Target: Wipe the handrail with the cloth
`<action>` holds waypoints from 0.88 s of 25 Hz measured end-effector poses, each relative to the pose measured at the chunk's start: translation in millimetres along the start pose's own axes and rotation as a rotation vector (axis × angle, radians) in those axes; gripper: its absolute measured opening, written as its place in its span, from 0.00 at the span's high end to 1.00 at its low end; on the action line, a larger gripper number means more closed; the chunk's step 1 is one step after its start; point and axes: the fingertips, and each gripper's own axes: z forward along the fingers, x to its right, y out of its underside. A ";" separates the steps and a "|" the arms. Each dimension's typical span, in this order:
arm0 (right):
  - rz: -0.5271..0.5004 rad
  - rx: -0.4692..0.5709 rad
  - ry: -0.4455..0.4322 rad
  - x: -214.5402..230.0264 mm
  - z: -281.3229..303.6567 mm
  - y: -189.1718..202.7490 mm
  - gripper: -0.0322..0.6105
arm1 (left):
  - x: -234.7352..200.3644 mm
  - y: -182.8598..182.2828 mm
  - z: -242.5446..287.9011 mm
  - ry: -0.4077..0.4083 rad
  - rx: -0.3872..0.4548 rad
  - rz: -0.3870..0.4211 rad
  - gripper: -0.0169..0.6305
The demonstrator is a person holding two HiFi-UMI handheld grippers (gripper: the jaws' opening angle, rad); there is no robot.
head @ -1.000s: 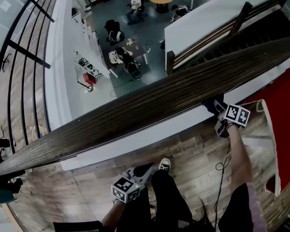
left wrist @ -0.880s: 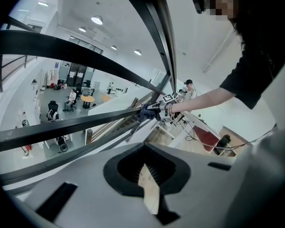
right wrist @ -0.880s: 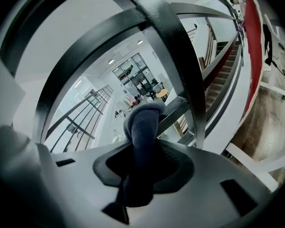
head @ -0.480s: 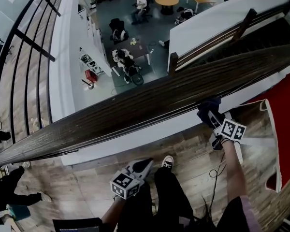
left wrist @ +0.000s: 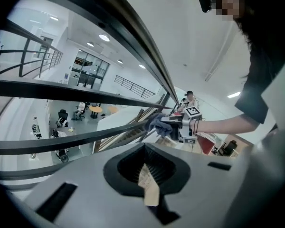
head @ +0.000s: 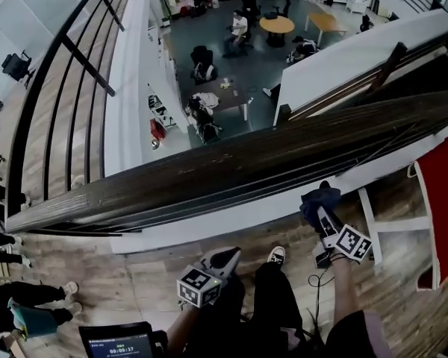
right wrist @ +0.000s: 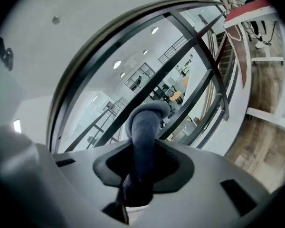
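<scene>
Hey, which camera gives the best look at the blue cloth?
The right gripper view: the cloth fills the centre, pinched by the right gripper. The head view shows only a small blue bunch by the handrail; the left gripper view shows it far off and tiny.

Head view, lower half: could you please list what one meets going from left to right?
Screen → left tongs → shoe → right tongs gripping the cloth → red panel.

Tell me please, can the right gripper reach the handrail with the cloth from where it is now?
Probably yes. The right gripper, jaws shut on the cloth, sits close by the near edge of the handrail, and nothing stands between them.
</scene>
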 end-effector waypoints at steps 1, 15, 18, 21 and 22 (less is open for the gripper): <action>0.006 0.002 -0.010 -17.9 -6.6 12.9 0.79 | -1.4 -1.3 -13.6 -0.005 0.013 -0.003 0.97; 0.029 0.125 -0.077 -186.4 -141.4 121.0 0.79 | 25.2 2.1 -157.5 0.010 0.104 0.031 0.97; 0.011 0.151 -0.054 -196.0 -172.3 132.0 0.79 | 34.4 7.2 -172.3 0.016 0.108 0.032 0.97; -0.021 0.158 -0.026 -195.8 -201.0 142.5 0.79 | 50.6 8.7 -179.3 0.029 0.115 0.052 0.97; -0.036 0.159 -0.015 -194.2 -209.8 143.9 0.79 | 57.0 6.9 -179.6 0.034 0.117 0.062 0.97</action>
